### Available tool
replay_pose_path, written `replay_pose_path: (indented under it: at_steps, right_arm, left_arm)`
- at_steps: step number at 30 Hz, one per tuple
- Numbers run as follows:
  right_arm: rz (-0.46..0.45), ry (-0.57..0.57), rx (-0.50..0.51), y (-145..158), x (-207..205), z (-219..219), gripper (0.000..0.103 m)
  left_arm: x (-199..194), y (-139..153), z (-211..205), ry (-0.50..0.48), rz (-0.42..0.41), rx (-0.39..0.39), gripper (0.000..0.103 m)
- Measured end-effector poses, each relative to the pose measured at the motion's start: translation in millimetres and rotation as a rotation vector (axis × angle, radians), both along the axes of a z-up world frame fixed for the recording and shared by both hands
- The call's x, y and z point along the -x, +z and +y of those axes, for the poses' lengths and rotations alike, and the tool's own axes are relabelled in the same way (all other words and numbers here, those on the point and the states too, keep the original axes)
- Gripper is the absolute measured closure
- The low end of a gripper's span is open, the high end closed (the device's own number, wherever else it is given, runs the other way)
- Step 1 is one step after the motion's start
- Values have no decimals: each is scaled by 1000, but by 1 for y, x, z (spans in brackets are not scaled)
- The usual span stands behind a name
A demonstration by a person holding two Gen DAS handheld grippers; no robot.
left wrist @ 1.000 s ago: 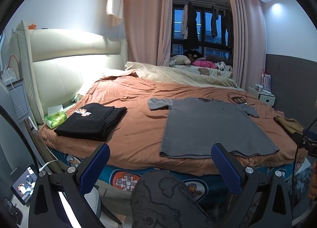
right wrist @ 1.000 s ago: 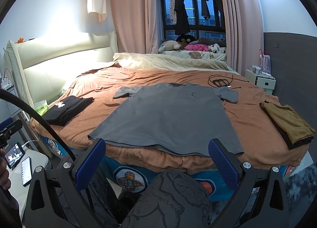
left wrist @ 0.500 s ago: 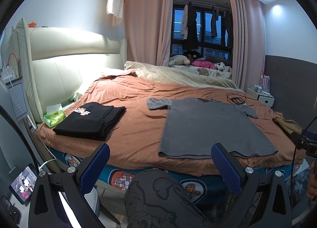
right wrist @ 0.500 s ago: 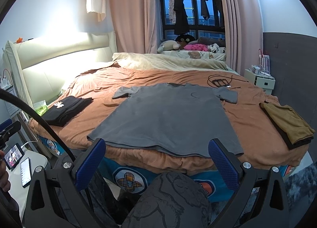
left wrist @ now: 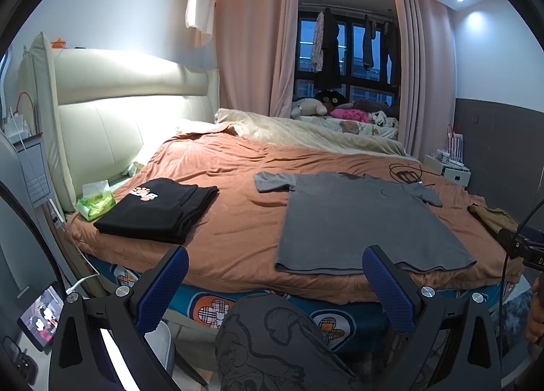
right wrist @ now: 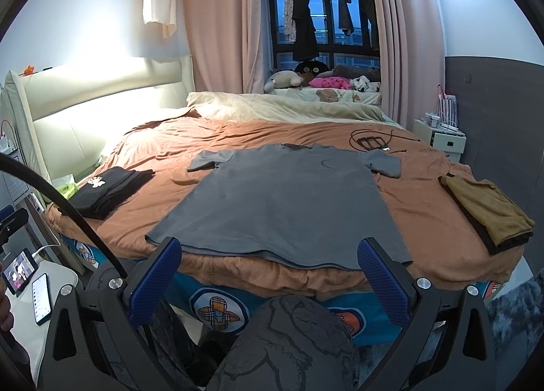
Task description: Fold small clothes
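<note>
Currently the grey T-shirt lies spread flat on the rust-brown bedspread, unfolded, front side up as far as the small round mark near the chest shows. Collar points away from the cameras toward the window; hem runs along the near edge of the bed, just past the gripper tips in both views. Both short sleeves are spread outward: 1 to the left, 1 to the right. Fabric is mostly smooth, with a slight ripple at the hem, where a second layer edge shows beneath.

Left gripper: blue-padded fingers spread wide, nothing between them, held short of the bed edge and touching no cloth. Right gripper: fingers likewise spread wide and empty, centred on the shirt hem, apart from it.

Other items on the bed: 1 folded black garment with a paw print, left of the shirt and well apart; 1 folded mustard-brown garment at the right edge; a black cable coil beyond the right sleeve. A green tissue pack sits by the headboard. The person's patterned knee fills the lower centre of both views
</note>
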State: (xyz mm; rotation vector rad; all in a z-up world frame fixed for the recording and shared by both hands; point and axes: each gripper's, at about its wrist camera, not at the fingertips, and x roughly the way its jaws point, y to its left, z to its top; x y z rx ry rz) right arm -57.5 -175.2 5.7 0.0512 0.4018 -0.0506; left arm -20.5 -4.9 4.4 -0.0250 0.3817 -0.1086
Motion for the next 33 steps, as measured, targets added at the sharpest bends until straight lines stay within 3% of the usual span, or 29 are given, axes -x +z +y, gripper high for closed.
replay_pose_path:
  at_steps: [21,33]
  right_arm:
    - [-14,19,-1,6,-6,-4,0]
    - [3,77,-38,8,-53,-21,0]
  left_arm:
    - [-8,4,1,7,5,1,0]
    - [-60,14,-4,43,43,-9,0]
